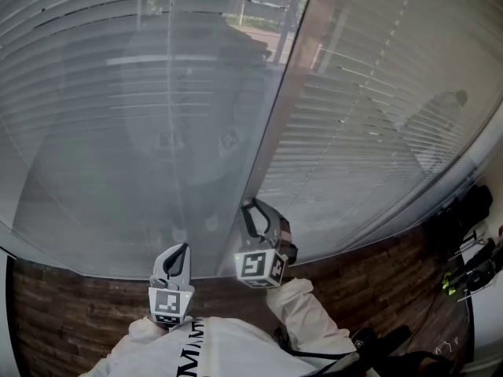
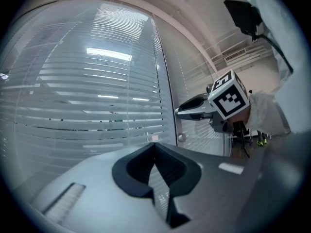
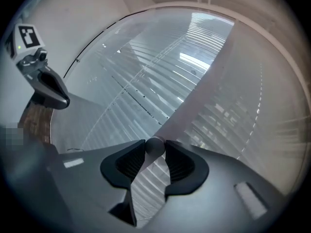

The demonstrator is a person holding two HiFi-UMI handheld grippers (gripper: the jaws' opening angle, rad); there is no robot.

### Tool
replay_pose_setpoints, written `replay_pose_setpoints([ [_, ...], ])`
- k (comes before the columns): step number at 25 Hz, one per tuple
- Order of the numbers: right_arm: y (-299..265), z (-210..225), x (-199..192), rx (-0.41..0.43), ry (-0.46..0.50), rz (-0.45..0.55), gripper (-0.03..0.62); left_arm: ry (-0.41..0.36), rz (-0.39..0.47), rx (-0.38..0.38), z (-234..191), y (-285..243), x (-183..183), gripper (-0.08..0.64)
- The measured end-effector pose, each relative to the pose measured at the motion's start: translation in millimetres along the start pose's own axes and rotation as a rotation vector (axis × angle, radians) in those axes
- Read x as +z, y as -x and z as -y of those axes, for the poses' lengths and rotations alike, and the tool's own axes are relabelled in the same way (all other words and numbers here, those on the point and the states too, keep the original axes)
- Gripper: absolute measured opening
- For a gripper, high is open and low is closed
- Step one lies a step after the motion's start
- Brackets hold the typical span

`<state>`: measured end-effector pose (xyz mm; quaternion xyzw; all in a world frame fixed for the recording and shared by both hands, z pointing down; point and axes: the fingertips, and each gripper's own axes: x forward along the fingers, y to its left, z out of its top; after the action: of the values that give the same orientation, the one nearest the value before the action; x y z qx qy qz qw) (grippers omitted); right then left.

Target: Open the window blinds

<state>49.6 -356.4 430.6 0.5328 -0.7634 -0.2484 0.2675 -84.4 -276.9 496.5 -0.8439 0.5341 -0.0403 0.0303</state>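
Head view: shirt (image 1: 228,352) print perhaps reads "MM".

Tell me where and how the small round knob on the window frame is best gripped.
Pinch its round head on opposite sides, coming straight on at the frame. The knob stands proud of the frame, so jaws closed across it can likely twist it. The right gripper has its pads on it that way.
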Motion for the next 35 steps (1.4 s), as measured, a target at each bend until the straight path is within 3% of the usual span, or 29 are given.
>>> replay_pose_setpoints([
  [5, 0.1, -1.8, -1.1, -0.012, 0.179, -0.018, 0.115, -0.001, 0.0, 0.002, 2.0, -0.5, 0.7, 0.0],
  [24, -0.5, -8.8, -3.6, -0.021, 0.535, -0.018, 0.114, 0.004, 0.0, -0.001, 3.2, 0.4, -1.0, 0.0],
  [30, -1.1, -7.6, -3.3, -0.027, 0.499, -0.011, 0.112, 0.003, 0.002, -0.002, 2.6, -2.1, -0.2, 0.0],
  [35, -1.3, -5.7, -1.2, -0.015, 0.321, 0.012, 0.112, 0.002, 0.0, -0.001, 1.7, -2.7, -1.6, 0.0],
])
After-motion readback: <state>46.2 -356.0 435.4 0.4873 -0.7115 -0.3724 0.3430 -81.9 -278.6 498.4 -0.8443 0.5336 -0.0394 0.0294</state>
